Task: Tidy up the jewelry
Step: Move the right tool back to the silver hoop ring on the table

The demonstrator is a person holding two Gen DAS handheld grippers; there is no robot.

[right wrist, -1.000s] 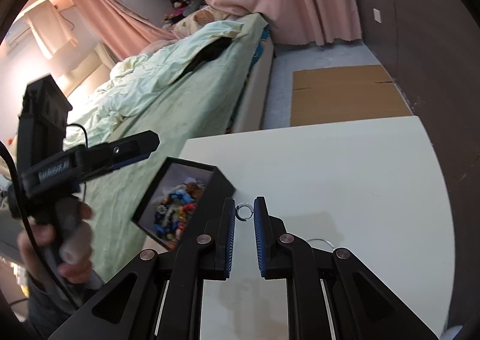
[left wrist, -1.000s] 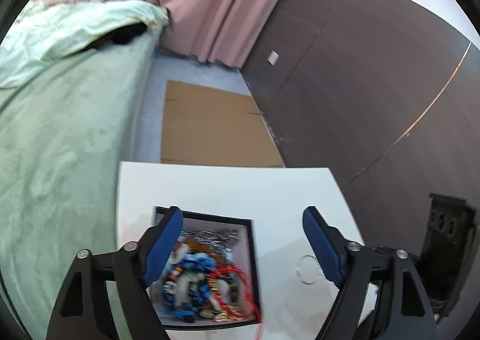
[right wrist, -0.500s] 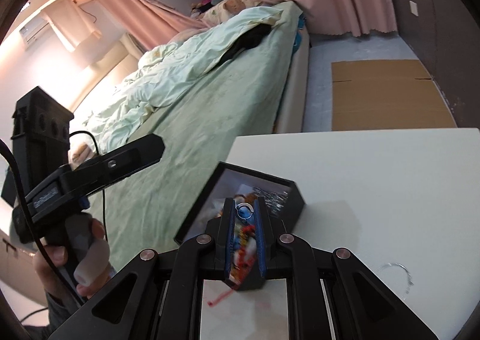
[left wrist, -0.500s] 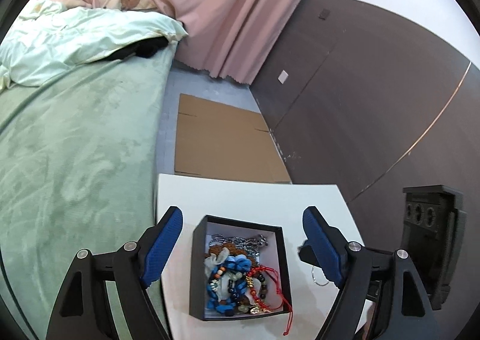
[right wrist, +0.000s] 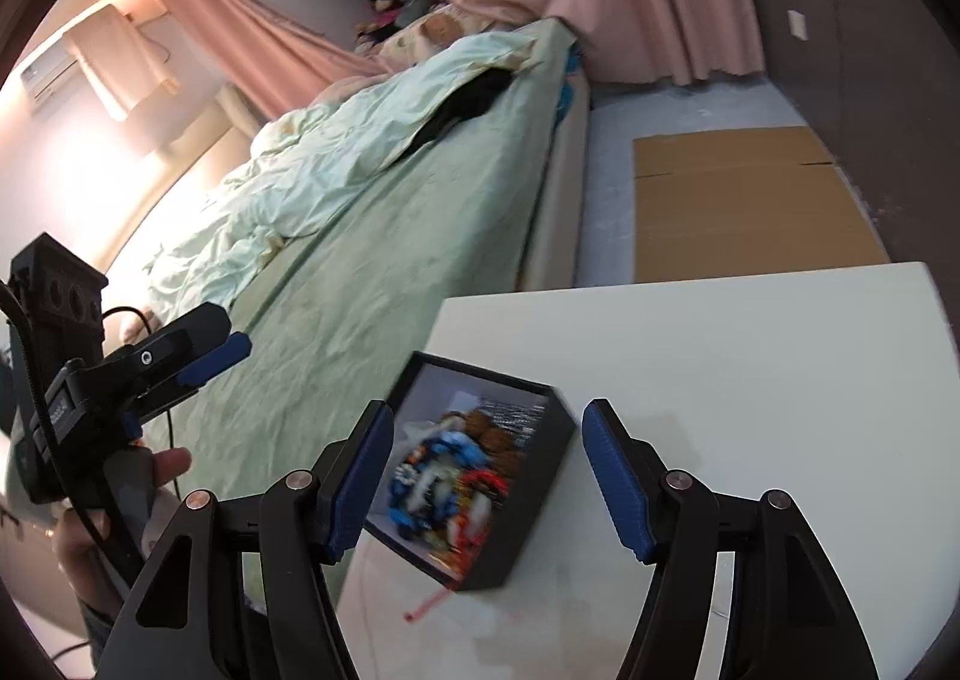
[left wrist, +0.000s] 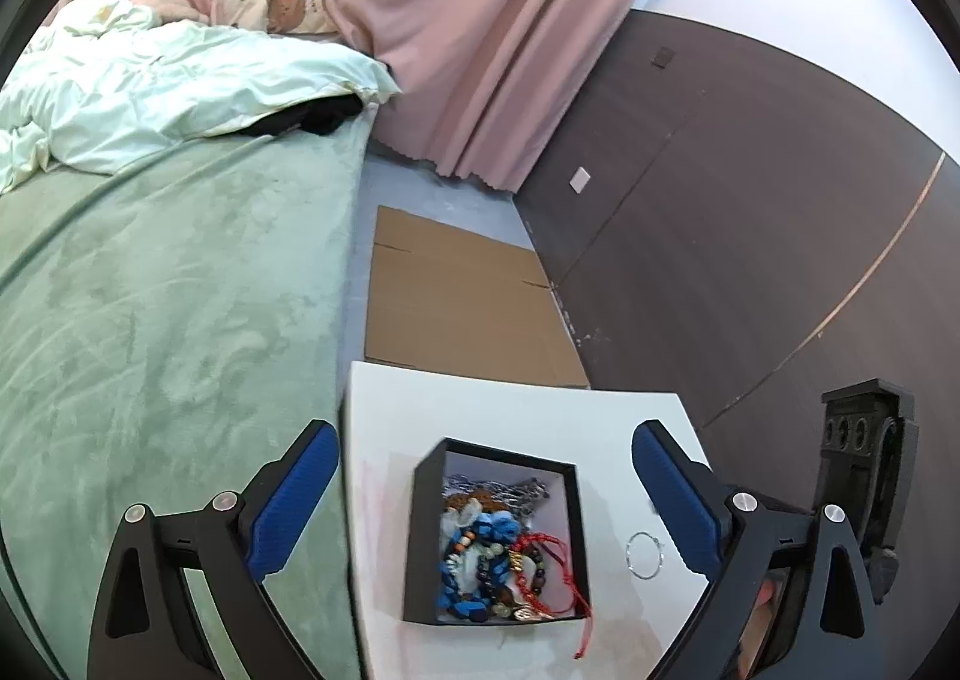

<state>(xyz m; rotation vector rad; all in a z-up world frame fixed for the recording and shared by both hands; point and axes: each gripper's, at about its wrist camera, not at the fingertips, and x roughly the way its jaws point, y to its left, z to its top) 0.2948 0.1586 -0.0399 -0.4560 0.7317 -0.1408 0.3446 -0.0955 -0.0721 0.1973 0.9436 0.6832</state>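
A black box (left wrist: 420, 530) full of beaded bracelets and chains (left wrist: 492, 548) sits on the white table (left wrist: 510, 404). A thin silver hoop (left wrist: 645, 555) lies on the table just right of it. My left gripper (left wrist: 483, 440) hovers in front of the box with its jaws opening wide and nothing between them. In the right wrist view the box (right wrist: 540, 512) and its jewelry (right wrist: 444, 470) are blurred. My right gripper (right wrist: 487, 416) is above them, jaws opening, nothing pinched. The left gripper (right wrist: 231, 338) shows at the left, held by a hand (right wrist: 150, 470).
A bed with a green cover (left wrist: 150, 320) runs along the table's left edge. Flat cardboard (left wrist: 456, 308) lies on the floor beyond the table. A dark panelled wall (left wrist: 750, 230) and pink curtains (left wrist: 480, 50) stand behind. The right gripper's body (left wrist: 864, 476) shows at right.
My right gripper carried a small ring from the table to above the box, then opened; the ring is no longer between its fingers. My left gripper drew back and its jaws widened.
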